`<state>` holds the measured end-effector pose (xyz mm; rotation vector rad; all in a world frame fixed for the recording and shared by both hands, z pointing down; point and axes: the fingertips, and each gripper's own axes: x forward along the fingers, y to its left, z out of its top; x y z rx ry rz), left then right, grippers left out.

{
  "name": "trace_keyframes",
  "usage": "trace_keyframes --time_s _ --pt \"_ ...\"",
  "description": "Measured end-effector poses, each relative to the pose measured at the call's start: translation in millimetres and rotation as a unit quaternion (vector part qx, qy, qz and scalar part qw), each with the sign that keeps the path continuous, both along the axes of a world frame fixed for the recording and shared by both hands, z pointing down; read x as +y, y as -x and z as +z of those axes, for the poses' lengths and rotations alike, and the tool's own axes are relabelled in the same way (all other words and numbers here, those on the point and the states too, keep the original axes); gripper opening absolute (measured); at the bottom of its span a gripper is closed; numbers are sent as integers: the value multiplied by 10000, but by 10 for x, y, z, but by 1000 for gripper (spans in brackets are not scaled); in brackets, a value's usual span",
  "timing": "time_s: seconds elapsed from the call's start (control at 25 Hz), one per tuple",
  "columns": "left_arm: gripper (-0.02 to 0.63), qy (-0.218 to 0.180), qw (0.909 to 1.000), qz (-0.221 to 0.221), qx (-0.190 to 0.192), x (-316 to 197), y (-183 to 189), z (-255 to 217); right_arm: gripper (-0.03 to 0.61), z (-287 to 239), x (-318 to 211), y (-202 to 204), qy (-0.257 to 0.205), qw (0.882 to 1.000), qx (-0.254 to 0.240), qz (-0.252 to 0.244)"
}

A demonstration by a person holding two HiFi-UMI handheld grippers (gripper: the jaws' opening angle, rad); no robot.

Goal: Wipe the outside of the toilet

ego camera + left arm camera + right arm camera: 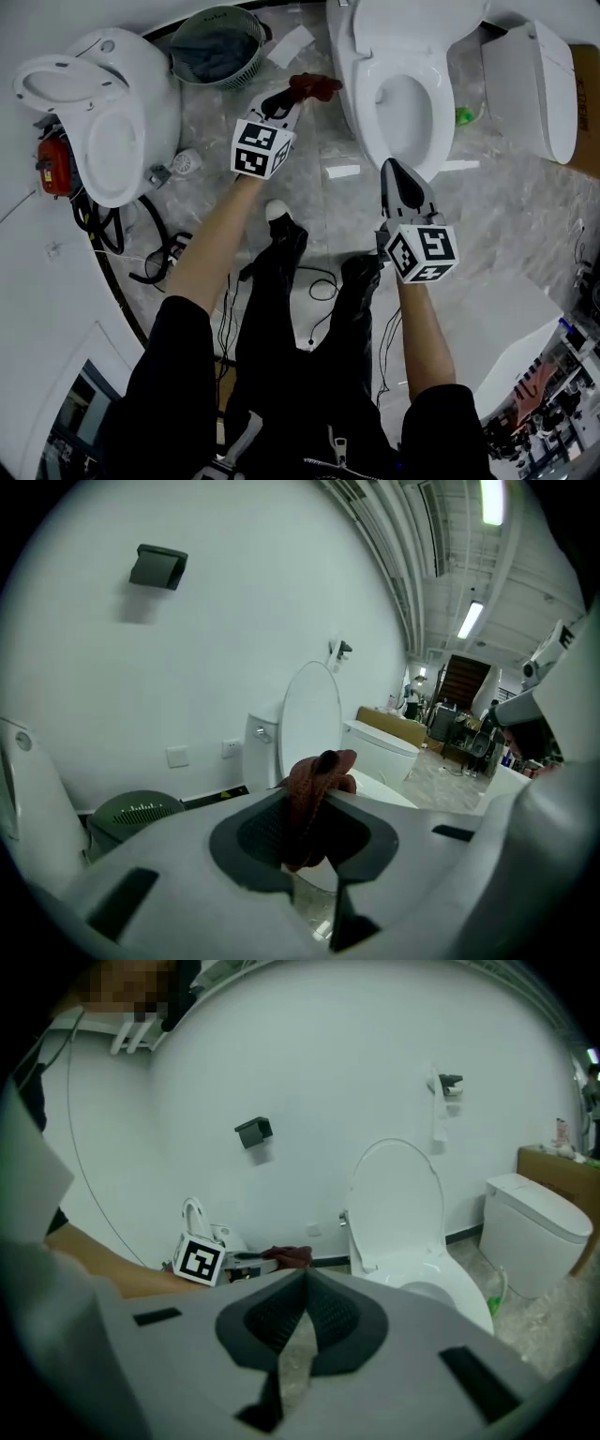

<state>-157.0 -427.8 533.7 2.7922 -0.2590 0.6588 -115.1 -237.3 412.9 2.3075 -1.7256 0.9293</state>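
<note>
A white toilet with its lid raised stands at the upper middle of the head view; the right gripper view shows this toilet ahead and to the right. My left gripper is shut on a dark red cloth, held just left of the bowl's outer side. In the left gripper view the cloth bunches between the jaws, with the toilet behind it. My right gripper is shut with nothing in it, its tips at the bowl's front rim.
A second white toilet stands at the left with a grey-green waste basket beside it. A third toilet is at the right. Cables trail over the marbled floor near the person's shoes.
</note>
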Motion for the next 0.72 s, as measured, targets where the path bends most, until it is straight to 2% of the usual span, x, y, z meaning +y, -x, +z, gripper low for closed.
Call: trace_keyframes --time_s 0.2,0.48,0.72 --pt "64 131 9998 -111 38 -286 -266 865 3 737 -221 153 91 9996 -266 -103" --pt "64 295 9994 -148 40 -311 -669 1977 3 1680 -24 176 526 9982 -273 -68" --pt "64 1004 9927 -668 59 -470 -976 2569 3 2168 212 195 702 9963 -471 167"
